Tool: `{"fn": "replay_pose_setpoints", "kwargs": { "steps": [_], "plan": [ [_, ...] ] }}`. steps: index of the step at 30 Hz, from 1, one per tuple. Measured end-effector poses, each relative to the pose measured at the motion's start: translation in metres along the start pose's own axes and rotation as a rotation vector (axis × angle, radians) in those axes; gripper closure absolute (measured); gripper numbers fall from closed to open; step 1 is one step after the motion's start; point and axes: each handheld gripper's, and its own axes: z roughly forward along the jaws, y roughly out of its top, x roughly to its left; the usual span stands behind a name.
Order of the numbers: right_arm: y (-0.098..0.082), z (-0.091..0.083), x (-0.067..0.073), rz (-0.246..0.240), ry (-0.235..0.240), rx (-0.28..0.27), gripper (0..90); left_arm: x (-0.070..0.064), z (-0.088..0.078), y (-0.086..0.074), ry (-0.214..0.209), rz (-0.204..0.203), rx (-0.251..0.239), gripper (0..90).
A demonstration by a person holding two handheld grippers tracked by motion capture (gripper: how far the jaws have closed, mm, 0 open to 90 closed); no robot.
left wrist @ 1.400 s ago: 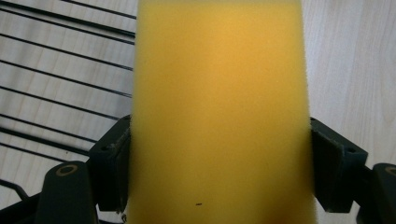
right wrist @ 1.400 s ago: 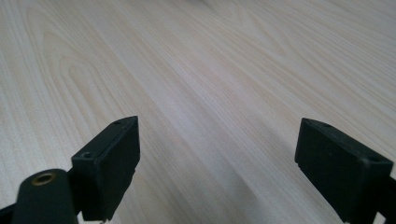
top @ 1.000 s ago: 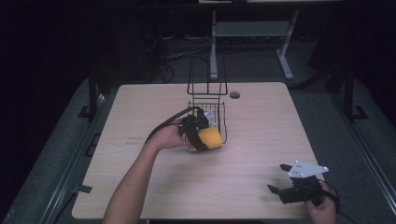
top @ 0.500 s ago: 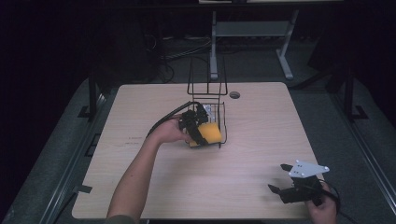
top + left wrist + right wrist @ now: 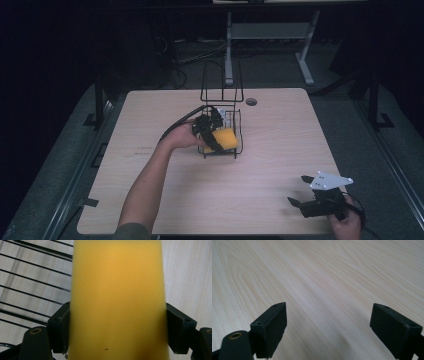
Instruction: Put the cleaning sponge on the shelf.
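Note:
A yellow sponge [image 5: 223, 139] sits in the low front part of a black wire rack [image 5: 221, 95] at the middle of the table, and my left gripper [image 5: 210, 135] is shut on it. In the left gripper view the sponge [image 5: 117, 300] stands between both jaws, with the rack's wires [image 5: 32, 285] to its left over the tabletop. My right gripper [image 5: 300, 191] rests near the table's front right corner, held by a hand. In the right gripper view its jaws stand wide apart over bare wood, so the right gripper [image 5: 329, 327] is open and holds nothing.
The light wooden table [image 5: 150, 195] has a round cable hole [image 5: 251, 101] behind the rack. A cable [image 5: 180, 122] trails from the left gripper. A grey desk frame [image 5: 265, 35] stands on the dark floor beyond the table.
My left gripper has carried the sponge a little forward and down into the rack's front part. The right gripper has stayed put.

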Motion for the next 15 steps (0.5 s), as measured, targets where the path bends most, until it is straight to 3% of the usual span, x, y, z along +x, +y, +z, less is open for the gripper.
{"fn": "replay_pose_setpoints", "kwargs": {
  "steps": [4, 10, 15],
  "plan": [
    [0.0002, 0.0004, 0.0002, 0.002, 0.001, 0.000, 13.8, 0.0026, -0.0003, 0.0006, -0.002, -0.008, -0.006, 21.8],
    [0.0001, 0.0004, 0.0000, 0.002, 0.001, 0.001, 13.8, 0.0054, 0.0001, 0.0081, 0.003, 0.016, 0.020, 21.8],
    [-0.0007, -0.0001, -0.0009, -0.004, -0.001, 0.004, 13.8, 0.0094, 0.0025, 0.0080, -0.005, 0.005, 0.022, 21.9]
  ]
}}
